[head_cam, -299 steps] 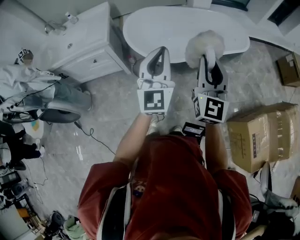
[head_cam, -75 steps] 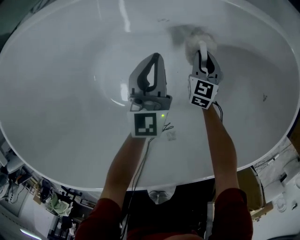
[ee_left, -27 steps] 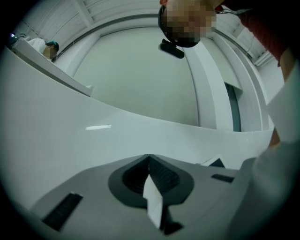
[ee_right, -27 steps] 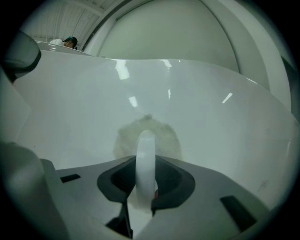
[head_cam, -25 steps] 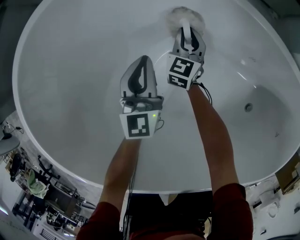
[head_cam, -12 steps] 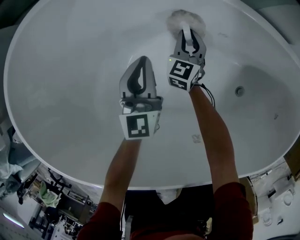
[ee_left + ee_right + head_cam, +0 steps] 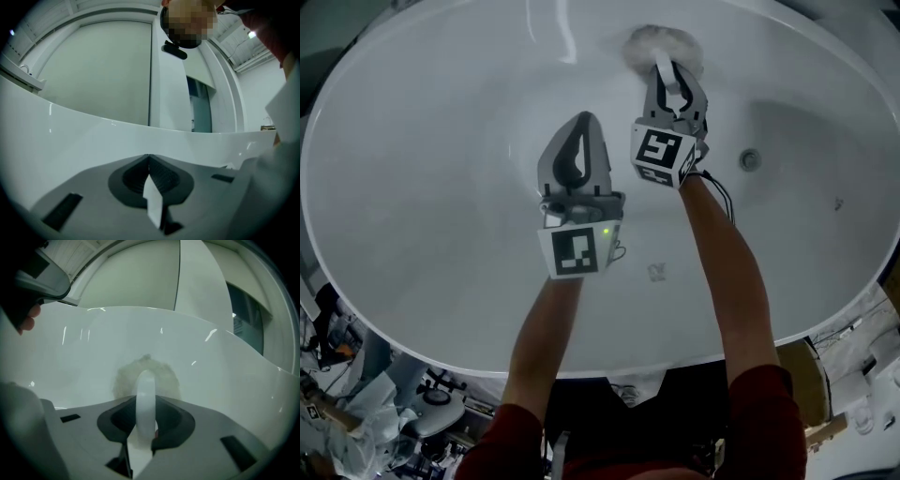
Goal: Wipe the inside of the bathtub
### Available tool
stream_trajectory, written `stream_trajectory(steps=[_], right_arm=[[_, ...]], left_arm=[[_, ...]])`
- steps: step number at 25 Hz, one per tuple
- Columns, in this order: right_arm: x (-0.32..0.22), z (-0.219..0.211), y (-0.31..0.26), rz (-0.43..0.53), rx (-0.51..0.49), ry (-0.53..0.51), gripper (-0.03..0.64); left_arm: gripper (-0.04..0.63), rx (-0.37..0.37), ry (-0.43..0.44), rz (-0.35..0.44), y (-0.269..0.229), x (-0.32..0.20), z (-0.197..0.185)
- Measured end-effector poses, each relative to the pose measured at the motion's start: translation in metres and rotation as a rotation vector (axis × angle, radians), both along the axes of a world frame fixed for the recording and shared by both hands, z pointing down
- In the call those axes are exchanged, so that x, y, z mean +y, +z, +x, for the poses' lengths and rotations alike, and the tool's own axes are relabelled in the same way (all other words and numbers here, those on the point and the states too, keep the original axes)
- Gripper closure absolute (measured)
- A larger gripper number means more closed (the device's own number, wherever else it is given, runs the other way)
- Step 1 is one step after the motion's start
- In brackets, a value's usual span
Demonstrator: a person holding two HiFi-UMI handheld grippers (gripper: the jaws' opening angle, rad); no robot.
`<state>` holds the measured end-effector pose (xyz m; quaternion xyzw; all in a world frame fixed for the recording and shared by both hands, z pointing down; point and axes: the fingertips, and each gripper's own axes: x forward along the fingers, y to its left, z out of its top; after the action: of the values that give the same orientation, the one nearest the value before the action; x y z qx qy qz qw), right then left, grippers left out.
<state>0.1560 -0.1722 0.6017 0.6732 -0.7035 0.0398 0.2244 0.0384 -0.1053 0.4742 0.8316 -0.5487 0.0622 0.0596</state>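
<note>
A white oval bathtub (image 7: 412, 187) fills the head view. My right gripper (image 7: 672, 82) is shut on the white handle (image 7: 145, 399) of a fluffy grey-white duster (image 7: 664, 47), whose head (image 7: 146, 377) presses against the tub's far inner wall. My left gripper (image 7: 578, 141) is shut with nothing in it and hovers over the tub's middle, to the left of the right gripper. The left gripper view shows its closed jaws and the tub's rim (image 7: 93, 136) beyond.
The drain (image 7: 750, 159) lies in the tub floor to the right of my right gripper. A cable (image 7: 712, 187) hangs off that gripper. Clutter and equipment (image 7: 356, 412) stand on the floor below the tub's near rim.
The duster and my right gripper have slid slightly left along the far wall. The view has swung, so the drain now sits closer to my right arm. The left gripper has barely moved.
</note>
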Motion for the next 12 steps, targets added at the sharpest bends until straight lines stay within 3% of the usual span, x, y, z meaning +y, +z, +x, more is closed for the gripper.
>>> stream_trajectory(steps=[6, 12], right_arm=[[0.032, 0.123, 0.015, 0.0, 0.006, 0.104, 0.522], [0.05, 0.205, 0.032, -0.017, 0.065, 0.164, 0.522]], left_arm=[[0.58, 0.003, 0.089, -0.005, 0.013, 0.025, 0.107], [0.58, 0.003, 0.155, -0.004, 0.023, 0.029, 0.166]])
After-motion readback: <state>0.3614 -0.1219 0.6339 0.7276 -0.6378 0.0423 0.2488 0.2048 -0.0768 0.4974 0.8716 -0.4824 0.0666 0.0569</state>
